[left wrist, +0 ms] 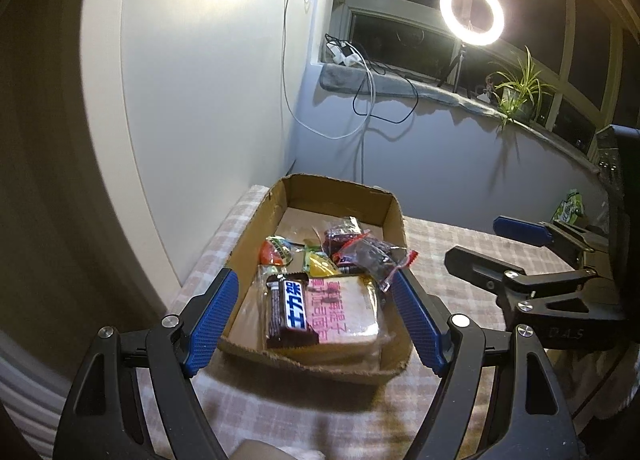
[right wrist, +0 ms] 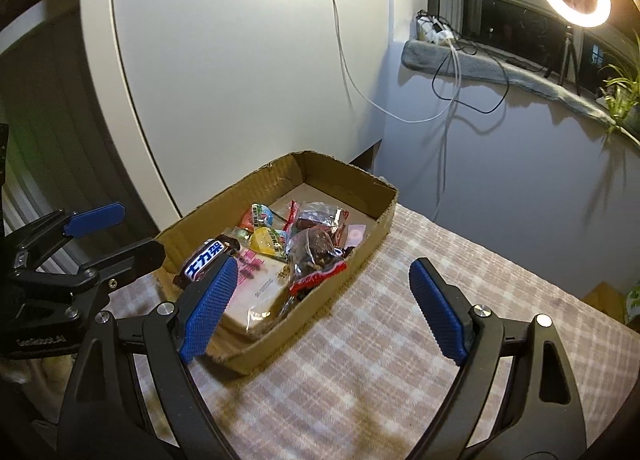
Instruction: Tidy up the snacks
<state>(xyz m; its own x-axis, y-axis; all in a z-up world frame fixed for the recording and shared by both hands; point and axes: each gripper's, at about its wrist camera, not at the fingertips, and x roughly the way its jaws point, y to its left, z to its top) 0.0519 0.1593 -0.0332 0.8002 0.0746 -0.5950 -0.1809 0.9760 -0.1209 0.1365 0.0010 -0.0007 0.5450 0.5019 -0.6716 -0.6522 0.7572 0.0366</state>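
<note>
Below, snack-filled cardboard box (left wrist: 394, 216) between the gaping left tool (left wrist: 316, 318) fingers; right tool (right wrist: 324, 306) likewise released.

box (left wrist: 394, 216) open-topped, wall (left wrist: 208, 100) close behind

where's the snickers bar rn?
In the cardboard box, near end: the Snickers bar lies on the pink-labelled bread pack, toward the box's left wall in the left wrist view, jelly cups just behind it.

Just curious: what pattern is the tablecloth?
Pink-and-white plaid tablecloth, clearest in the right wrist view.
</note>
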